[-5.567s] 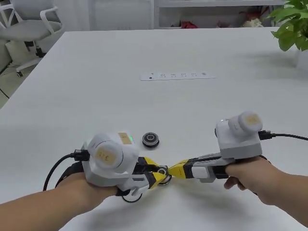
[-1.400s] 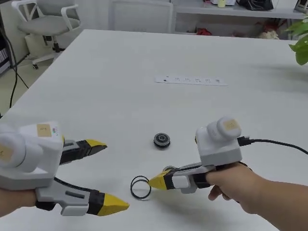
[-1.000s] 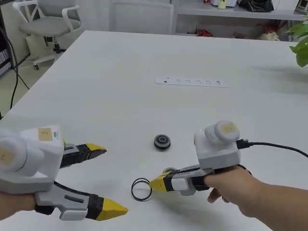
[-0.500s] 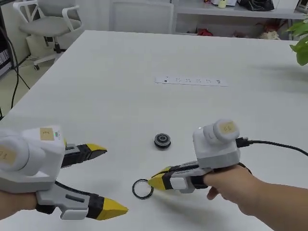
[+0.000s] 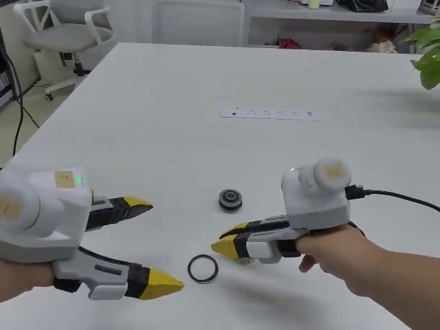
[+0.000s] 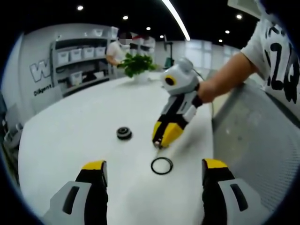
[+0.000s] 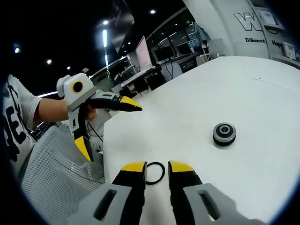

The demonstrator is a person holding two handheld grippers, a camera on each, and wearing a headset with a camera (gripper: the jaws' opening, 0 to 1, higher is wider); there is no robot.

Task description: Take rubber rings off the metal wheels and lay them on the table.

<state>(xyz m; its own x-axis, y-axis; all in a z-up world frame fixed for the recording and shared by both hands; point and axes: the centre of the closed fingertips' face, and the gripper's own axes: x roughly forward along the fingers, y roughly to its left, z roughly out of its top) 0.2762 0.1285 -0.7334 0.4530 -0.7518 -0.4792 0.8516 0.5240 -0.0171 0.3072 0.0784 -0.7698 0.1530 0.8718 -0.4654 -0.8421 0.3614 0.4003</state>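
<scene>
Head view, left gripper (image 5: 163,243) wide open and empty, right gripper (image 5: 217,247) nearly closed, cannot tell its hold, rubber ring (image 5: 190,269) flat on table (image 5: 172,103).

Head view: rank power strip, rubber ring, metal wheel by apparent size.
1. power strip: largest by far.
2-3. rubber ring and metal wheel: near-equal. The ring looks slightly wider but lies nearer the camera, so no firm ranking.

Black ring (image 5: 203,269) flat, wheel (image 5: 230,199) nearby
</scene>
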